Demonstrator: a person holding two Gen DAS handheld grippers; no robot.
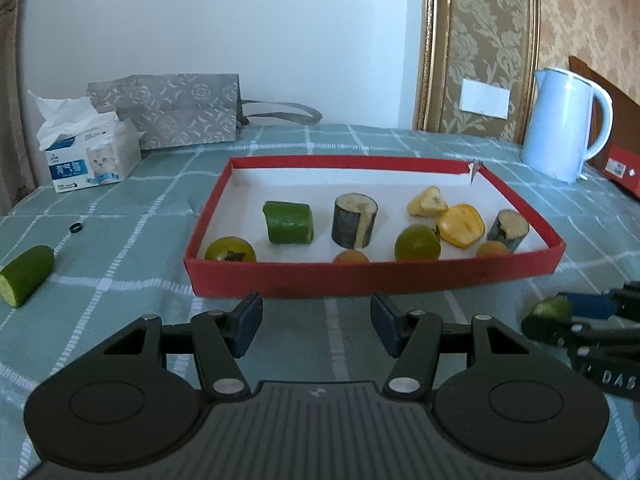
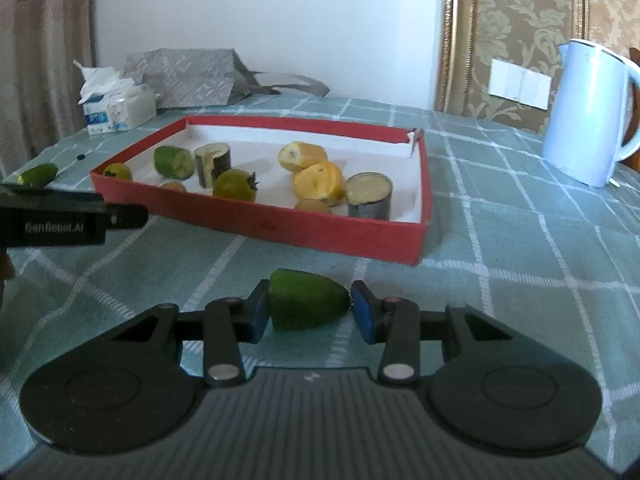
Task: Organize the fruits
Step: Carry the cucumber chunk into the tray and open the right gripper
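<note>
The right hand-held gripper (image 2: pixel 311 312) appears clamped on a cucumber end (image 2: pixel 308 304) on the table (image 2: pixel 520 280), near the red tray (image 2: pixel 280 228) of cut fruit. The left hand-held gripper (image 1: pixel 316 326) hovers half-open, empty, before the tray; another cucumber piece (image 1: pixel 26 274) waits far left.

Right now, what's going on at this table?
A person is sorting cut produce into the shallow red cardboard box. The right gripper is clamped on a green cucumber end piece just in front of the box. The left gripper is open and empty. Another green cucumber chunk lies on the checked tablecloth.
</note>
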